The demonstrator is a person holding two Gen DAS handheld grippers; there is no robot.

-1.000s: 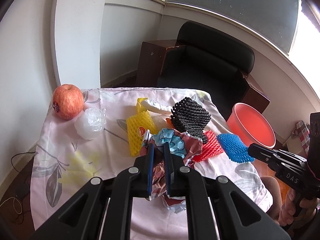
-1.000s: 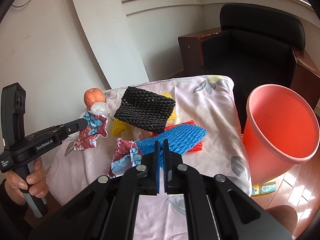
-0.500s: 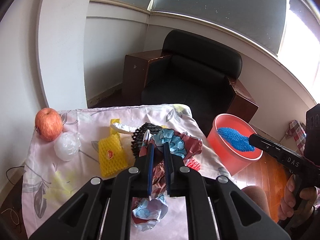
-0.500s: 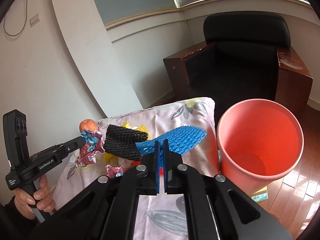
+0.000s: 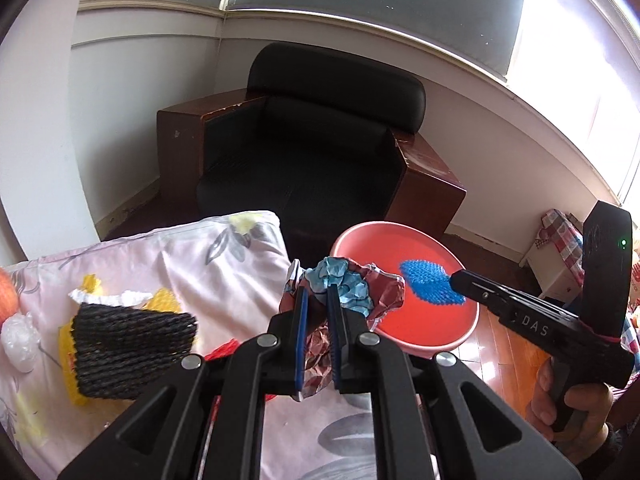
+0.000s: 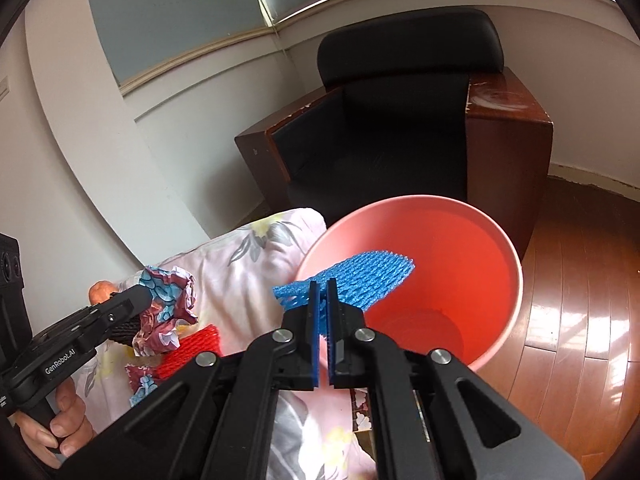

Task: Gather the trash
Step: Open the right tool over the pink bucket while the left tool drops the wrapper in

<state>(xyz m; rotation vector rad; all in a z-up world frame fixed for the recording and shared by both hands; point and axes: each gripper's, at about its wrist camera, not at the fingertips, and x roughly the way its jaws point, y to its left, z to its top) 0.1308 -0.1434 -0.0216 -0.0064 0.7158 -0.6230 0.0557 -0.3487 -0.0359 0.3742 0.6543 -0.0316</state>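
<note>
Right hand-held gripper (image 6: 320, 292) clamps blue foam net sleeve (image 6: 360, 276) over round pink plastic bin (image 6: 508, 248), undropped. Left hand-held gripper (image 5: 316, 300) pinches crumpled foil wrapper (image 5: 344, 284). Black net (image 5: 128, 344), yellow net (image 5: 68, 364), red net (image 6: 192, 348) remain on counter (image 5: 180, 256).

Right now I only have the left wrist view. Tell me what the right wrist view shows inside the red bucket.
Observer: The red bucket is deep, and its bottom looks bare.
Operator: Report the grip on the blue foam net.
Observer: The right hand-held gripper pinches one end of the blue foam net; the rest reaches out over the bucket's mouth.
Operator: Check the cloth below my crumpled wrapper.
Observer: Below the crumpled wrapper in the left hand-held gripper, a second wrapper piece lies on the cloth beside a red foam net.
</note>
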